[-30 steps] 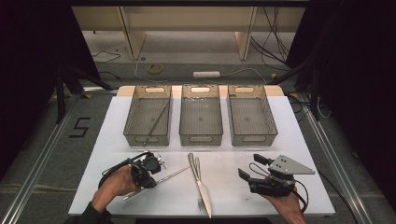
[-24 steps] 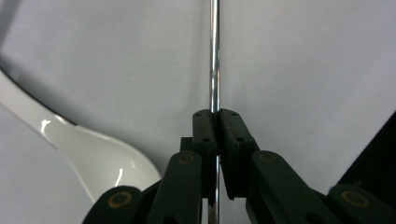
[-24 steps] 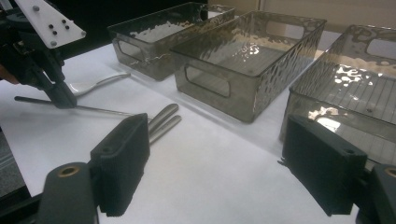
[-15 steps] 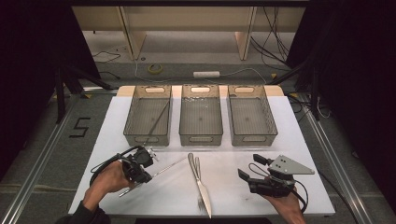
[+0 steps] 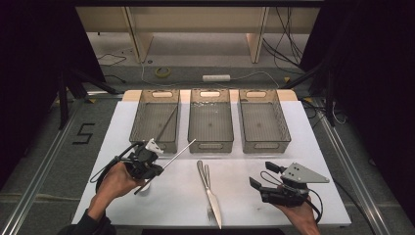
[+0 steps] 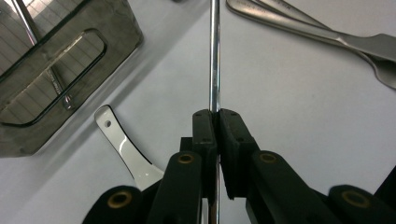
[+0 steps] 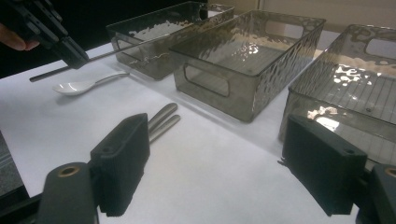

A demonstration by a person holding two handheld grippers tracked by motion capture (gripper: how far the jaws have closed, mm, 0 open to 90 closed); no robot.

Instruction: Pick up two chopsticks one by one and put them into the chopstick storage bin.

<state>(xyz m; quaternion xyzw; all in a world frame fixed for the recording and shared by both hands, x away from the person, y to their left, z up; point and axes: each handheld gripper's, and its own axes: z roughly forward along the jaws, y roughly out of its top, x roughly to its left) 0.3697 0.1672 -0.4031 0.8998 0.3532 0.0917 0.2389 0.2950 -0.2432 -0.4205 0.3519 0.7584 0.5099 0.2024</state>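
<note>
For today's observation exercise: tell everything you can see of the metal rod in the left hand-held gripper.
The rod is thin, straight, shiny and looks like polished steel. The left hand-held gripper is shut on it partway along, both pads pressing its sides. It hangs tilted above the white table, its far end pointing toward the left bin, above a white spoon.

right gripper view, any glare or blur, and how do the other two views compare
Right gripper view: bright glare ripples on the middle tray, and its own near jaws look soft. Left gripper view: a sharp highlight runs along the metal rod. High view: table evenly lit, surroundings dark.
</note>
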